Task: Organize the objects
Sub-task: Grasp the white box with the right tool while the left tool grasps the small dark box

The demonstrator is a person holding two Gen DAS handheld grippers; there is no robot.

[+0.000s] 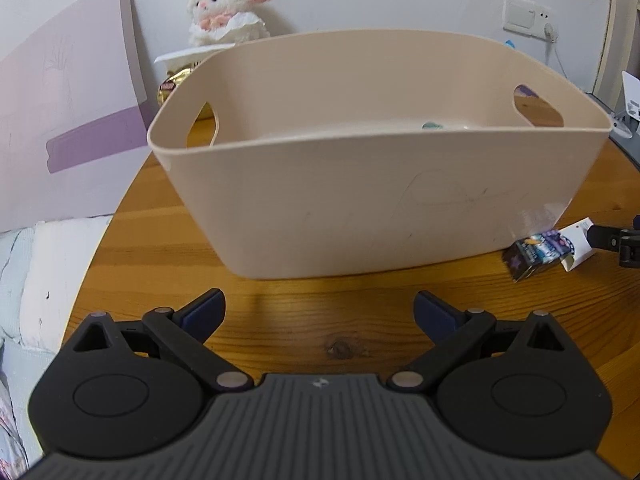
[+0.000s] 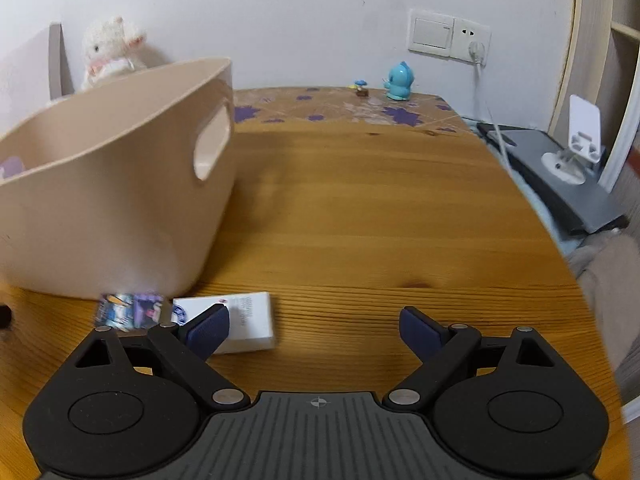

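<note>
A beige plastic basket (image 1: 360, 200) with cut-out handles stands on the wooden table (image 1: 320, 320), straight ahead of my left gripper (image 1: 320, 304), which is open and empty just short of its near wall. A small teal thing (image 1: 431, 125) peeks over the rim inside. By the basket's right corner lie a dark printed little box (image 1: 532, 254) and a white box (image 1: 576, 246). In the right wrist view the basket (image 2: 112, 184) is at the left, the printed box (image 2: 130, 310) and white box (image 2: 248, 320) lie beside it. My right gripper (image 2: 314, 318) is open, its left fingertip over the white box.
A plush lamb (image 1: 228, 8) and a gold packet (image 1: 176, 84) sit behind the basket, next to a pink-and-purple board (image 1: 72, 120). A blue toy figure (image 2: 400, 82) and a tiny figurine (image 2: 361, 88) stand at the table's far edge. A white phone stand (image 2: 576, 148) sits right of the table.
</note>
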